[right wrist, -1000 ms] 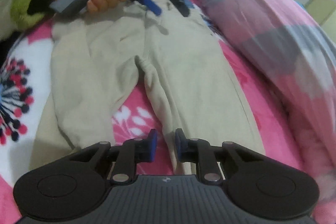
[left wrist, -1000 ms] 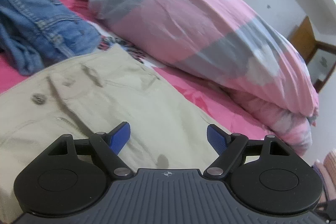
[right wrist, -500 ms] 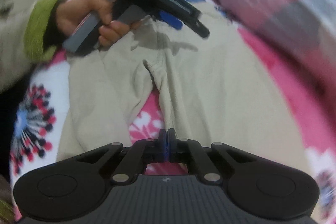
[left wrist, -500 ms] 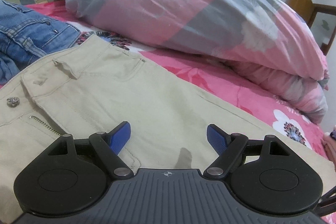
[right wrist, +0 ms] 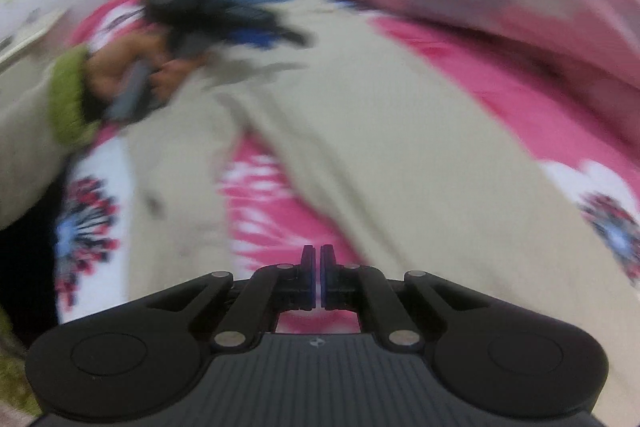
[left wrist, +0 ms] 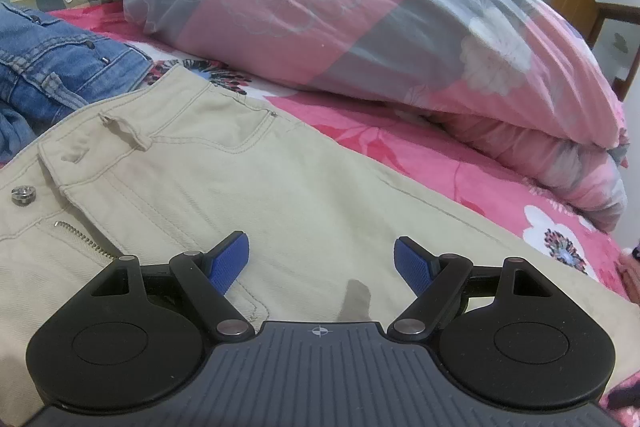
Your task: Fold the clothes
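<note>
The beige trousers (left wrist: pixel 248 187) lie spread flat on the bed (left wrist: pixel 472 179), waistband toward the blue jeans (left wrist: pixel 52 67) and beside the pink-and-grey duvet (left wrist: pixel 360 11). The left gripper (left wrist: pixel 322 263) hovers over the upper part of the trousers with its jaws wide apart and nothing between them. The right gripper (right wrist: pixel 317 277) is closed down to a sliver at the trouser-leg end (that view is blurred), and whether cloth is pinched between its pads cannot be told.

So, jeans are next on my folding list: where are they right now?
In the left wrist view the blue jeans lie crumpled at the far left, beside the waistband of the beige trousers.
</note>
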